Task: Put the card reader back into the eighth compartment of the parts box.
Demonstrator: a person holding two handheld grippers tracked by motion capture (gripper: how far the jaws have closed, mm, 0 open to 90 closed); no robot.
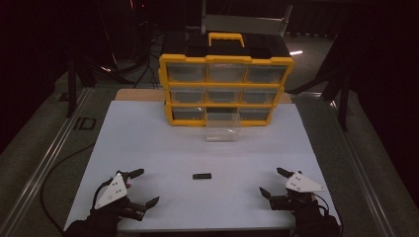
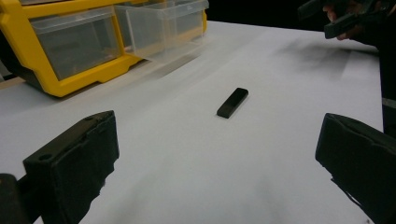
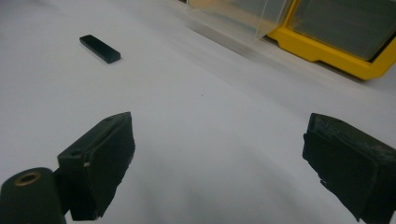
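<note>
A small flat black bar (image 1: 201, 176) lies on the white table top, between the two grippers; it also shows in the left gripper view (image 2: 232, 102) and in the right gripper view (image 3: 99, 48). My left gripper (image 1: 145, 187) rests at the near left, open and empty, its jaws spread wide (image 2: 217, 163). At the near right my right gripper (image 1: 272, 181) is open too, nothing between its jaws (image 3: 219, 163). A yellow drawer cabinet (image 1: 225, 89) stands at the back. Its bottom middle clear drawer (image 1: 222, 126) is pulled out toward me.
The white sheet (image 1: 148, 143) covers the table middle; bare grey table and metal rails (image 1: 44, 158) run along both sides. A black cable (image 1: 59, 168) trails off the left gripper. The cabinet has a yellow handle (image 1: 226, 38) on top.
</note>
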